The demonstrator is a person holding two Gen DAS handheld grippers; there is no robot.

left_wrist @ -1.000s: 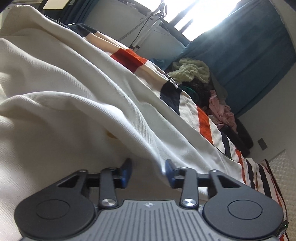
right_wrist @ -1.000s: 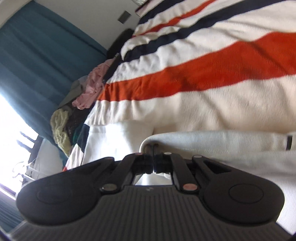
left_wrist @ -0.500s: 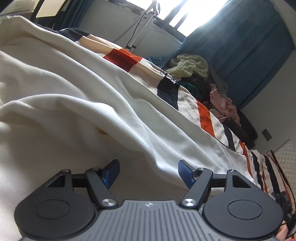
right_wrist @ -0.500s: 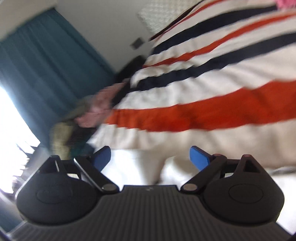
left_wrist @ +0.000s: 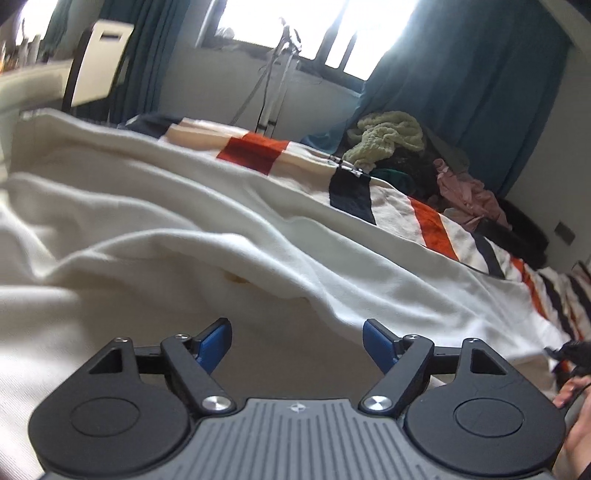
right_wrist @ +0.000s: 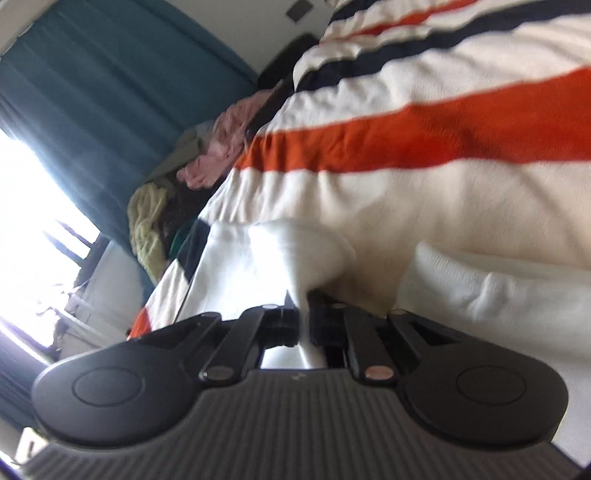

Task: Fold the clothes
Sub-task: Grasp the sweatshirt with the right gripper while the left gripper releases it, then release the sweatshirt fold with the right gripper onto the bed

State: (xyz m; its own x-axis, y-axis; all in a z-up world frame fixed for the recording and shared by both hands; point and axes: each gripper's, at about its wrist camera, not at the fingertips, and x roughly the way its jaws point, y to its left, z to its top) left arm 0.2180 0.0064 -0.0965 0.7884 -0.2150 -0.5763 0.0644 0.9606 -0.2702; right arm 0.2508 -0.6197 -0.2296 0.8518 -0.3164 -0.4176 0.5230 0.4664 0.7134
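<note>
A cream-white garment [left_wrist: 192, 236] lies rumpled across a striped bedspread [left_wrist: 432, 221]. My left gripper [left_wrist: 297, 341] hovers low over it. Its blue-padded jaws are opening, and only flat cloth lies below the gap, with nothing pinched. In the right wrist view the same white garment [right_wrist: 491, 280] shows a ribbed edge at the right. My right gripper [right_wrist: 303, 314] is shut on a pulled-up fold of the white garment [right_wrist: 303, 254], which rises in a peak from between the fingers.
A heap of clothes [left_wrist: 413, 155], yellow-green, dark and pink, sits at the far side of the bed by teal curtains [left_wrist: 461, 74]. A chair [left_wrist: 96, 59] stands at the far left by a bright window [left_wrist: 354, 33]. A person's hand [left_wrist: 576, 424] shows at the lower right.
My left jaws spread wider and the gripper drew back and rolled more level. My right gripper let go, opened wide, shifted, then shut again on a fold of the white garment.
</note>
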